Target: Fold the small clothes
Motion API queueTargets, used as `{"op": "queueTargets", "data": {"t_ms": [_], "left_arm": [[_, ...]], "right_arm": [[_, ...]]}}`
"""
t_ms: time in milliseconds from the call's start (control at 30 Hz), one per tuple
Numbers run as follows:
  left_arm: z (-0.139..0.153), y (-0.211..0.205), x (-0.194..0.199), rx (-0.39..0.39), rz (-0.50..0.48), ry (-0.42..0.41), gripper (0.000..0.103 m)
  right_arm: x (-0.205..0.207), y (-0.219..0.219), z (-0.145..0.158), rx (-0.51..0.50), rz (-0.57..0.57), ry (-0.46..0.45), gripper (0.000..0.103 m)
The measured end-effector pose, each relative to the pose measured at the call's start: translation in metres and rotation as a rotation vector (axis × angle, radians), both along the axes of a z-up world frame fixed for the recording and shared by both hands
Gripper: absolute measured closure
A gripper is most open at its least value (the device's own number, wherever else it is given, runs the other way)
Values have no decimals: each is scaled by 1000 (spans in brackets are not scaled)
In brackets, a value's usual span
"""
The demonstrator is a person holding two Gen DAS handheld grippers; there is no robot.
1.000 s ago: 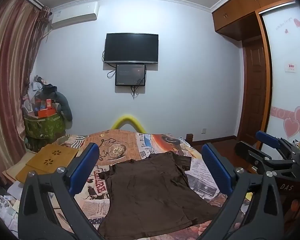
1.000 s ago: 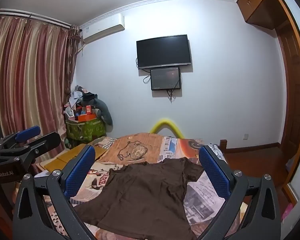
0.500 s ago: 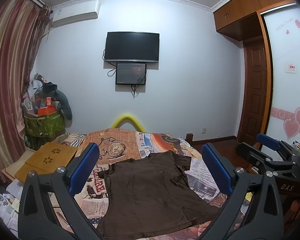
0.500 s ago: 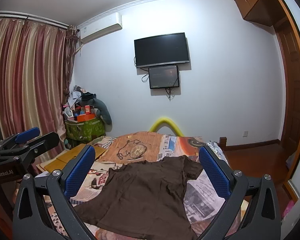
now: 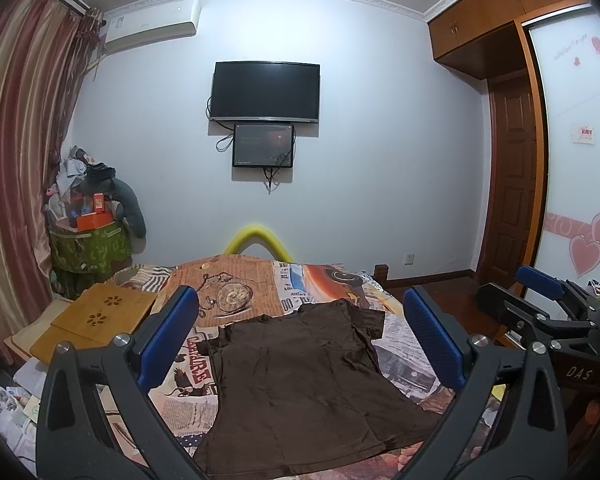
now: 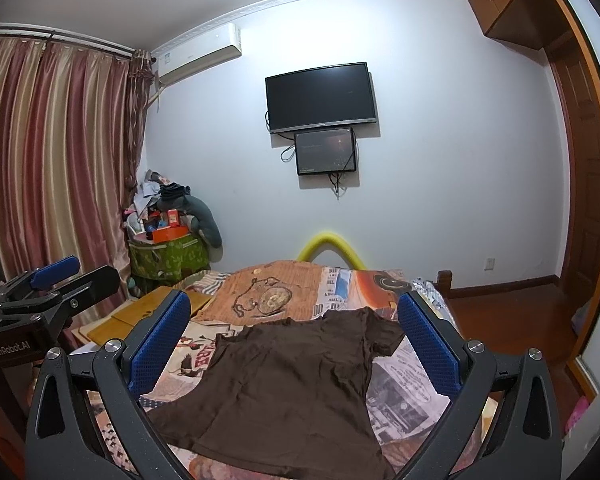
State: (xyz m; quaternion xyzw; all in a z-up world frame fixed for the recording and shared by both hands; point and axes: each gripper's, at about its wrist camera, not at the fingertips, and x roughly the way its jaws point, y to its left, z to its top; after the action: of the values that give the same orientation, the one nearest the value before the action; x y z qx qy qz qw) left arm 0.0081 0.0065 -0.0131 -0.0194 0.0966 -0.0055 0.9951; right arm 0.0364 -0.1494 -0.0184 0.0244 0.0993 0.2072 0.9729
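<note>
Brown T-shirt flat on bed, left gripper "GenRobot.AI", right gripper "DAS", both jaws wide

Your shirt: dark brown, short-sleeved, spread flat and unfolded on bed, lightly wrinkled. Collar points toward far wall, hem nearest you. Both sleeves lie out sideways.

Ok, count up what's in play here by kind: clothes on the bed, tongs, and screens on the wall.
Clothes: 1, a brown T-shirt
Tongs: 2, left tongs and right tongs
Screens: 2, a large TV and a smaller monitor
Total: 5
</note>
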Motion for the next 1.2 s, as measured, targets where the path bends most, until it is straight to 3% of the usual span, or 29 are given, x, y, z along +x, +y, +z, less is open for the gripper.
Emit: {"op": "queueTargets", "data": {"t_ms": [1200], "left_arm": [[1, 2, 1, -5, 5, 9, 0]], "right_arm": [[5, -3, -2, 10, -4, 9, 0]]}}
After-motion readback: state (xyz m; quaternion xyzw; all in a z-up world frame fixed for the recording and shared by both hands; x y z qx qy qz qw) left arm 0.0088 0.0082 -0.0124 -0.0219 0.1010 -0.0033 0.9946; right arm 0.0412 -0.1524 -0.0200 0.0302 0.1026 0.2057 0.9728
